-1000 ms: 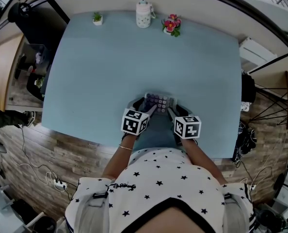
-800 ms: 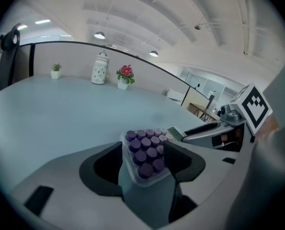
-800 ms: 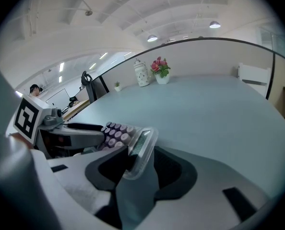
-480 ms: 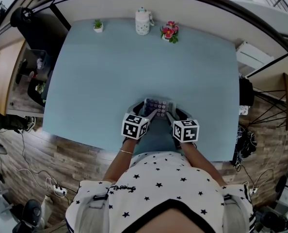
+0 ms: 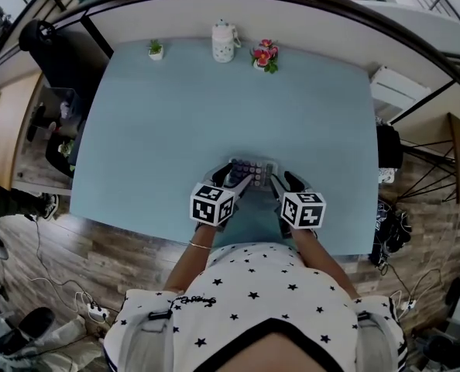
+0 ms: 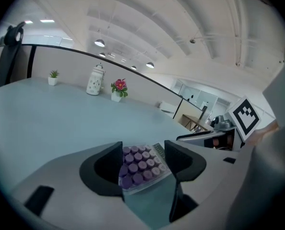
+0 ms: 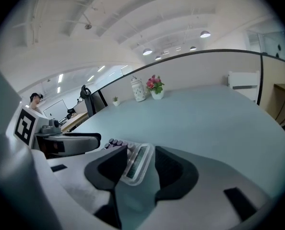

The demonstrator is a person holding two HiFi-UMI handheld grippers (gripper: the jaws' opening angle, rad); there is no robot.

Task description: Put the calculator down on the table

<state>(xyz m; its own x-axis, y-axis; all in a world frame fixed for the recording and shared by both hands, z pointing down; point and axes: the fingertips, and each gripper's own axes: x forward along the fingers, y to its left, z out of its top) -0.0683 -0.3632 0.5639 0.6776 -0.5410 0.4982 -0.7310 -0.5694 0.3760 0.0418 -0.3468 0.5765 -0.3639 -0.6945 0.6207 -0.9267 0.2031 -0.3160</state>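
Left gripper view: left hand-held gripper (image 6: 143, 147) jaws stand apart; calculator (image 6: 141, 164) lies on table (image 6: 46, 119) between them.

The pale blue worktop (image 5: 176, 115) holds a calculator (image 5: 255, 169), flat just ahead of the left tongs (image 5: 233, 179); far beyond them, at its back edge, stand a small plant (image 5: 155, 49), white jar (image 5: 223, 42) and pink flowers (image 5: 263, 55).

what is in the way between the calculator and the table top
Nothing visible. The calculator already seems to lie flat on the table, near its front edge. The small plant, jar and flowers stand far off at the back edge.
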